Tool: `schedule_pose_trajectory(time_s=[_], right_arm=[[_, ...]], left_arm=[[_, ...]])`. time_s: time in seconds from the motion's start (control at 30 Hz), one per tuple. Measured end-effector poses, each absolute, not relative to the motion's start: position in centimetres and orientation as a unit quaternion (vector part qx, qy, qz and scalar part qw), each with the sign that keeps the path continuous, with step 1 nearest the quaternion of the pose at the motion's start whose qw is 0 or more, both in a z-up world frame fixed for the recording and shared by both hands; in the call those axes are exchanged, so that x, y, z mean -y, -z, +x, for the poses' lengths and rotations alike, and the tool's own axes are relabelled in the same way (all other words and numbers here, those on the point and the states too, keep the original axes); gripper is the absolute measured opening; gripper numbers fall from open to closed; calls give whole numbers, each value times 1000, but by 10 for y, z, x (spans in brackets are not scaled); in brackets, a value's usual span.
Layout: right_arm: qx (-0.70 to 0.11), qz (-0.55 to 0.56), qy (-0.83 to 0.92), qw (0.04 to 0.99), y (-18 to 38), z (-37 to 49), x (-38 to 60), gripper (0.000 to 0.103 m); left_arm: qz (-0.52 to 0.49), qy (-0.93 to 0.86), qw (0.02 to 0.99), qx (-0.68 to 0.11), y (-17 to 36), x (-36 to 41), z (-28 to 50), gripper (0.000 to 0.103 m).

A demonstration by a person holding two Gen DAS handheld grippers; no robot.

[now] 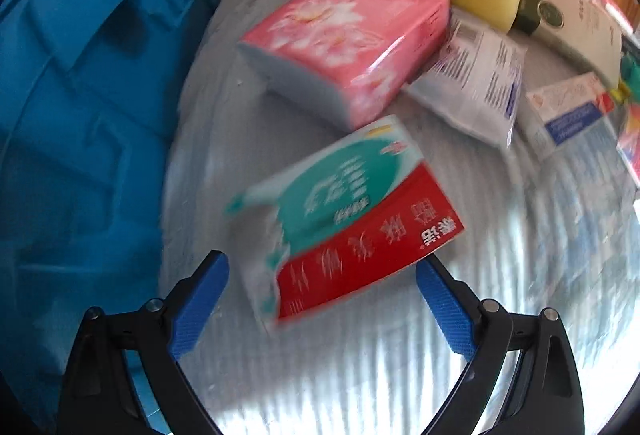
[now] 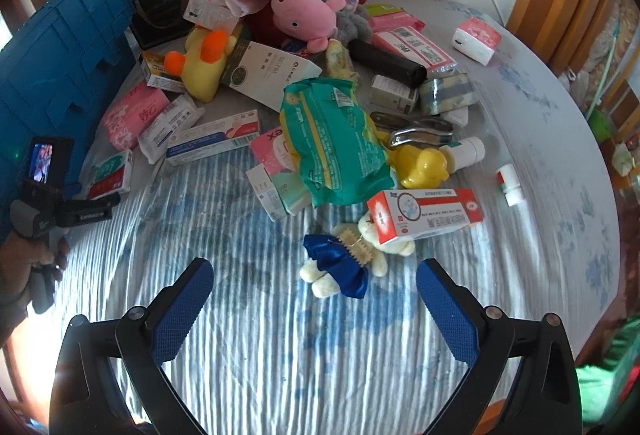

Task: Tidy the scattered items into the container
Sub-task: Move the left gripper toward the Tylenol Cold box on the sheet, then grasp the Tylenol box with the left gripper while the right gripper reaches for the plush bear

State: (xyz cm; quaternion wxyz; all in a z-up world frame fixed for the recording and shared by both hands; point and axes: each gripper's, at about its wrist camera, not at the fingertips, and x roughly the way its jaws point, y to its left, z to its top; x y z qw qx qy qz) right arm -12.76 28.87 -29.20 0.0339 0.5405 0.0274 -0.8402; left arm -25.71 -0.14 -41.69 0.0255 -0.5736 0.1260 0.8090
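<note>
L gripper (image 1: 322, 299) fingers spread wide, red-green tissue pack (image 1: 344, 223) between the tips, not pinched. Closing on that soft corner, it may slip or crumple. Blue container (image 1: 80, 95) just beside, left. R gripper (image 2: 314, 299) spread, empty, toy bear (image 2: 352, 259) ahead.

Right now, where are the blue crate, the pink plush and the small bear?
Blue crate (image 2: 60, 75), right wrist view, on its side wall.
Pink plush (image 2: 306, 15), right wrist view, on its face.
Small bear (image 2: 344, 267), right wrist view, on its blue dress.
</note>
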Motion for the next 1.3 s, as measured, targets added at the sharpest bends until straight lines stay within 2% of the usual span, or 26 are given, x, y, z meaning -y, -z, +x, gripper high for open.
schedule_pose_trajectory(time_s=[0.13,0.2,0.3,0.57,0.67,0.87,0.93,1.0,1.03,1.1,1.13,1.2,1.3], right_arm=[[-30,545,837,33,295,-125,-286,103],[-31,546,836,32,295,-124,-285,103],[-30,545,837,32,293,-122,-284,103],[-24,545,838,27,291,-118,-287,103],[-23,548,836,26,294,-116,-287,103],[-29,548,835,32,293,-111,-282,103],[-29,547,836,33,292,-109,-281,103],[-29,546,836,35,291,-109,-279,103],[-29,545,837,35,290,-109,-278,103],[-29,543,839,37,287,-109,-277,103],[-30,541,840,38,286,-109,-276,103],[-31,538,841,39,284,-110,-276,103],[-32,536,843,42,281,-111,-275,103]], left_arm=[[-555,-818,86,-125,410,-34,-265,97],[-550,-821,83,-129,405,-42,-269,96],[-546,-827,75,-114,395,-35,-274,96],[-543,-824,72,-146,404,8,-288,96],[-525,-834,78,-151,404,10,-291,103],[-506,-849,68,-138,405,14,-296,102],[-506,-848,69,-145,404,5,-295,90],[-498,-846,79,-172,414,-18,-291,52],[-493,-844,83,-192,413,-27,-284,45],[-483,-843,92,-221,410,-43,-266,21],[-480,-842,99,-226,409,-48,-259,19],[-507,-825,128,-217,411,-62,-246,0],[-510,-819,140,-221,408,-72,-210,0]])
